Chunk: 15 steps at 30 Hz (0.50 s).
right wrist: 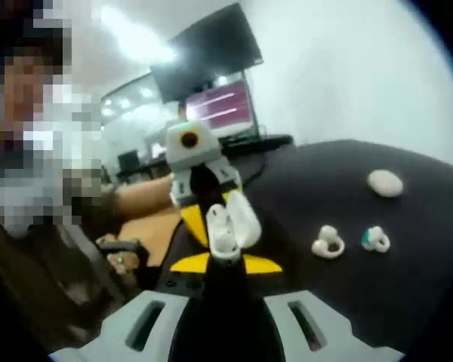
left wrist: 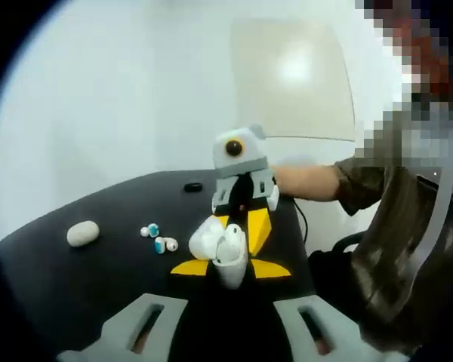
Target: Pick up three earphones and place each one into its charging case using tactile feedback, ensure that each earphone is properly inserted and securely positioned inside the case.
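An open white charging case (left wrist: 230, 253) (right wrist: 225, 230) is held up above the black table (left wrist: 75, 279), its lid tipped to one side. My left gripper (left wrist: 230, 269) has its yellow tips against the case's bottom on both sides. From the far side, my right gripper (left wrist: 240, 226) comes in with its yellow jaws against the same case. The right gripper view mirrors this: the right gripper (right wrist: 226, 264) flanks the case's base and the left gripper (right wrist: 211, 211) sits behind it. Two loose earphones (left wrist: 158, 238) (right wrist: 351, 241) lie on the table.
A closed white oval case (left wrist: 83, 232) (right wrist: 384, 182) lies beyond the earphones. A small black object (left wrist: 193, 187) sits at the table's far edge. A person's forearm (left wrist: 309, 181) (right wrist: 136, 200) reaches behind the grippers. A dark monitor (right wrist: 211, 75) stands in the background.
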Available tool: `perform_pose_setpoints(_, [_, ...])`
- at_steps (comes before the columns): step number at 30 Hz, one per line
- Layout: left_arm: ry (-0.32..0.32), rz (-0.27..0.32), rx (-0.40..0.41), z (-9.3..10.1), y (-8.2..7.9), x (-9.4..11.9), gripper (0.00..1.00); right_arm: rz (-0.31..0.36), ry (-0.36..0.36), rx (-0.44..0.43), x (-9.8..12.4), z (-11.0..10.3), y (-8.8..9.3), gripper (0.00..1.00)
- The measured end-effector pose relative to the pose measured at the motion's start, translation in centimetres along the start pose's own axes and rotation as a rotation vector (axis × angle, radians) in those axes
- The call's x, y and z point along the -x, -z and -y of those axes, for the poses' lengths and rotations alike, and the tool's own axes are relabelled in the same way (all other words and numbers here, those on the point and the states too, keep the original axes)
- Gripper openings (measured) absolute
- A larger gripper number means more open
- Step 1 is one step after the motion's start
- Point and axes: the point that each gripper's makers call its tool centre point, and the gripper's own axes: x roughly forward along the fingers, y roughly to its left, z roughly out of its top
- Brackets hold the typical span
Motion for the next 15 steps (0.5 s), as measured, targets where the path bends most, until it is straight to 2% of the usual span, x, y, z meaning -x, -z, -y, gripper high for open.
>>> perform_pose_setpoints(2, [0.005, 0.001, -0.012, 0.08, -0.05, -0.01, 0.16, -0.003, -0.009, 0.001, 0.07, -0.08, 0.05, 0.16])
perform_pose_setpoints(6, [0.007, 0.044, 0.008, -0.16, -0.71, 0.28, 0.18, 0.022, -0.028, -0.016, 0.36, -0.15, -0.35, 0.16])
perform_pose_setpoints(10, [0.03, 0.049, 0.03, 0.06, -0.73, 0.25, 0.18, 0.004, -0.028, 0.055, 0.29, -0.56, 0.1, 0.16])
perform_pose_setpoints(15, [0.041, 0.047, 0.039, 0.12, -0.68, 0.26, 0.19, -0.014, -0.017, 0.092, 0.32, -0.59, 0.54, 0.16])
